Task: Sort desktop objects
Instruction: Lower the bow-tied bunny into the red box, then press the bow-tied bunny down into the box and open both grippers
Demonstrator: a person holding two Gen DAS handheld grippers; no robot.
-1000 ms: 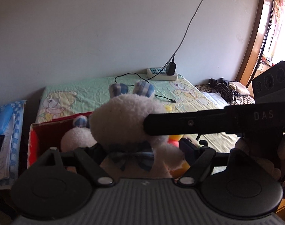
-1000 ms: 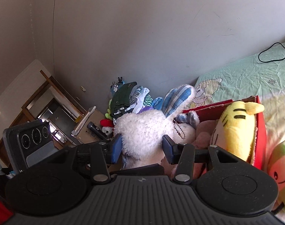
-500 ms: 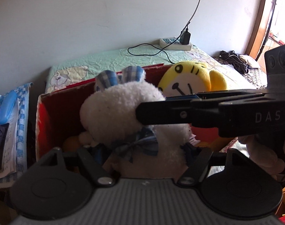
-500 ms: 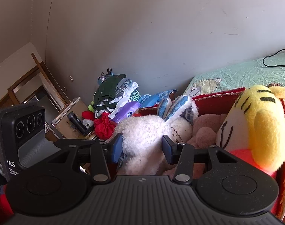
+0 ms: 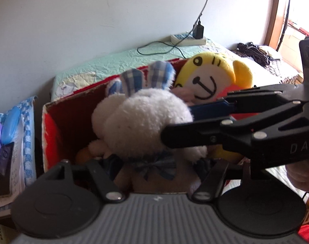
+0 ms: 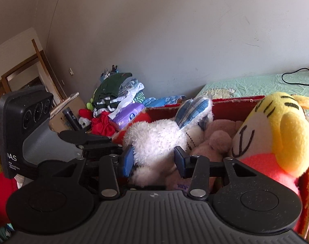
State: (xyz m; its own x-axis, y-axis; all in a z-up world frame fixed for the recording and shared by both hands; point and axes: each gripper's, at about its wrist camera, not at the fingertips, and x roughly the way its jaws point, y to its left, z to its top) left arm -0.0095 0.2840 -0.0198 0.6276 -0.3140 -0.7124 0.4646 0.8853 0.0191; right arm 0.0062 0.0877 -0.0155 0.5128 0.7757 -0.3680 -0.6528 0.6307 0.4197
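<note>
Here, in the left wrist view, the left gripper [image 5: 155, 165] clamped the white plush rabbit [image 5: 142, 126] at its body, inside the red cardboard box [image 5: 52, 130] beside a yellow plush [image 5: 211, 77]. Behind lay a green bedsheet [image 5: 113, 61] – a power strip [image 5: 188, 38] against the pale wall.

In the right wrist view, the right gripper [image 6: 154, 159] flanked the rabbit with pads spread; whether it gripped – cannot tell. Folded clothes [image 6: 113, 93] stood piled beyond.
</note>
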